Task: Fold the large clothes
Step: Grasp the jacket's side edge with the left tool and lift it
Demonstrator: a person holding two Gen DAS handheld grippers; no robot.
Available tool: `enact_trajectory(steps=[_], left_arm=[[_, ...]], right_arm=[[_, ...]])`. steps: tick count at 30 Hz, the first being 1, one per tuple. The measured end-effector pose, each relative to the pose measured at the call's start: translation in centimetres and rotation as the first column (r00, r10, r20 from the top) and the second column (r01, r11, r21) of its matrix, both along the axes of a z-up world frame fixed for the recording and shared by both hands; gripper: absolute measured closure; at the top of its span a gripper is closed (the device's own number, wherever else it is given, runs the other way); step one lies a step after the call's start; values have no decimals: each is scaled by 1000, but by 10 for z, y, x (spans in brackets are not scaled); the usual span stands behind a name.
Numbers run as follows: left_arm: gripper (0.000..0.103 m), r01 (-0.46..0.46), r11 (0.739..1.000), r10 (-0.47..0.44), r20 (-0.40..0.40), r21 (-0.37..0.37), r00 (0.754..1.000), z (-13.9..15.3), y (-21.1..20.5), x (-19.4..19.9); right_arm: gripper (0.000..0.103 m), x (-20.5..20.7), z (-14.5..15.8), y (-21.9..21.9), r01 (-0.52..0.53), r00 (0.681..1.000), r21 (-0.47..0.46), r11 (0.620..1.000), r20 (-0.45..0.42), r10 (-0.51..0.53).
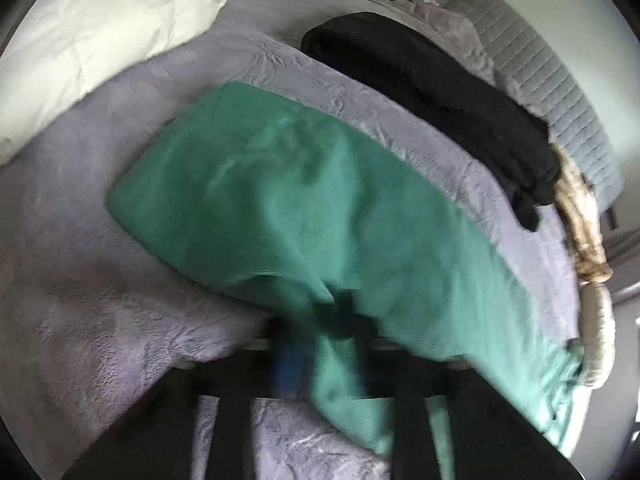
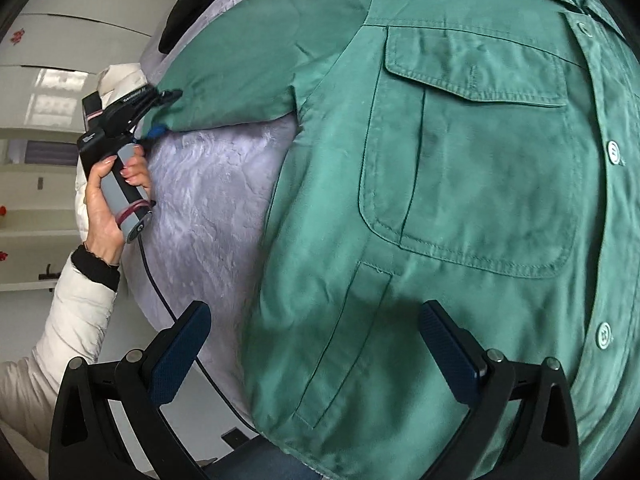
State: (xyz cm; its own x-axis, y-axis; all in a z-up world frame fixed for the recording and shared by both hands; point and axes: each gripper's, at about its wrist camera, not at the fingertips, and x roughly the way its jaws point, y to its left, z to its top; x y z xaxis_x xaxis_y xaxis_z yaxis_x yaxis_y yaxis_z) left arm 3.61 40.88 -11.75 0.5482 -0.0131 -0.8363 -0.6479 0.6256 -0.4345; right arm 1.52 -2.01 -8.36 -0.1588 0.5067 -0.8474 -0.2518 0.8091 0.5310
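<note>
A large green button shirt (image 2: pixel 460 184) lies face up on a grey fleece blanket (image 2: pixel 216 200), with a chest pocket and white buttons showing. My left gripper (image 2: pixel 162 114) is shut on the end of the shirt's short sleeve (image 2: pixel 240 68), seen at the left of the right wrist view. In the blurred left wrist view the green cloth (image 1: pixel 304 200) fills the middle and runs down into my left gripper (image 1: pixel 320 340). My right gripper (image 2: pixel 316 340) is open and empty, held just above the shirt's lower side panel.
A black garment (image 1: pixel 440 92) and a tan cloth (image 1: pixel 580 216) lie at the far right of the bed. A white duvet (image 1: pixel 100 24) sits at the upper left. The bed's edge and white cupboards (image 2: pixel 48 80) are at the left of the right wrist view.
</note>
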Motion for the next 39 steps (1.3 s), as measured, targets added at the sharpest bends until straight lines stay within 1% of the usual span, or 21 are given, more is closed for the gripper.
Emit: enact_trajectory(steps=[1,3,7,10,13,14,15,16,19,22,24,25,29,31,32,34,35,36,37,38,39], left_arm=[[93,0,1000,1,32,-29,999,0,3,-5],[98,26,998,-19,115,-63,993,11,5,-16],[98,123,990,-102,266,-63,958,49,-10,-13],[98,235,972,-214,340,-23,916,86,-40,-3],[98,371,929,-348,397,21,849,121,-82,12],[98,435,899,-415,409,49,813,134,-110,21],[98,469,881,-451,415,65,790,143,-119,21],[98,516,853,-500,416,83,759,149,-145,29],[98,645,751,-641,384,138,664,158,-230,51],[98,744,646,-755,287,170,589,139,-317,71],[98,793,579,-814,191,191,548,115,-368,81],[98,821,534,-845,114,203,522,95,-399,84],[98,857,427,-876,-104,287,471,48,-452,70],[97,863,391,-870,-178,321,460,35,-460,61],[89,862,387,-866,-192,328,462,30,-465,59],[58,861,389,-868,-183,328,462,31,-461,51],[17,860,394,-871,-167,325,462,35,-461,48],[1,855,400,-868,-161,331,469,39,-461,44],[1,839,407,-862,-153,360,484,40,-461,40],[1,823,401,-853,-163,402,495,47,-459,35],[1,820,390,-851,-176,420,495,49,-457,35]], right_arm=[[0,0,-1,0,-3,1000,1,1000,0,3],[0,-1,-3,3,-10,1000,3,1000,13,10],[0,-2,0,-1,-6,999,16,1000,49,5],[0,-2,6,-12,15,997,41,999,69,-17],[0,0,13,-31,47,995,62,997,85,-52],[0,1,17,-40,66,993,72,995,95,-72],[0,2,21,-49,81,991,79,994,103,-89],[0,4,24,-57,96,988,85,992,110,-105],[0,9,36,-90,162,974,101,982,143,-175],[0,16,44,-128,241,951,105,965,173,-257],[0,18,44,-157,305,930,102,947,184,-319],[0,19,43,-169,330,921,98,939,184,-343],[0,17,27,-221,432,885,75,899,158,-438],[0,15,17,-235,467,872,57,882,138,-471],[0,15,14,-241,478,867,51,877,132,-480],[0,16,11,-252,495,859,38,868,132,-495],[0,17,11,-256,498,857,35,866,135,-498],[0,18,14,-261,500,854,33,865,146,-499],[0,19,14,-263,501,852,31,865,154,-500],[0,23,15,-263,502,850,30,864,166,-500],[0,28,18,-263,502,848,30,864,179,-499]])
